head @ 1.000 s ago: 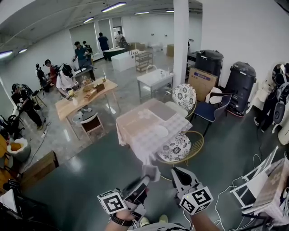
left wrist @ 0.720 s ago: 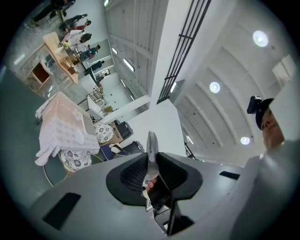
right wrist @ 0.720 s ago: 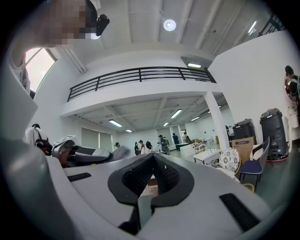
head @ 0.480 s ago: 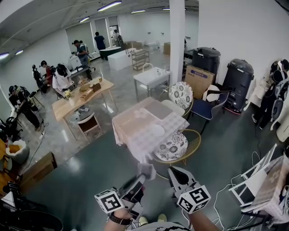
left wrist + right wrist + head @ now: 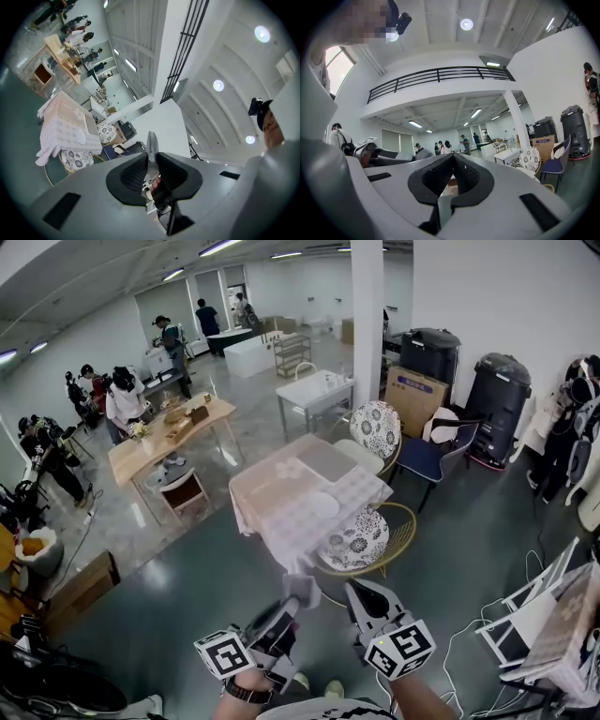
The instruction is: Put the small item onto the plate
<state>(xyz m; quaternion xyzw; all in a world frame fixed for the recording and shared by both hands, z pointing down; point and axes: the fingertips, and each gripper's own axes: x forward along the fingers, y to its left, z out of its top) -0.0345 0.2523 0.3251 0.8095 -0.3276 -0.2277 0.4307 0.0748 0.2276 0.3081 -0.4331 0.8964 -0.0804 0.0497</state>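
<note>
Pinched in left gripper's [image 5: 298,602] barely parted fingers [image 5: 281,620]: thin grey small item [image 5: 303,589], well short of plate [image 5: 324,505] straight ahead on counter [image 5: 272,521]; right gripper's [image 5: 356,592] fingers closed, empty.

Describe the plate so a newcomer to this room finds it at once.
From the white pillar, come down to the table under a pale checked cloth in mid-floor. The plate lies near the edge beside the nearer floral-cushioned chair. It is small, round and plain white, unlike the bigger grey rectangular tray beyond it.
</note>
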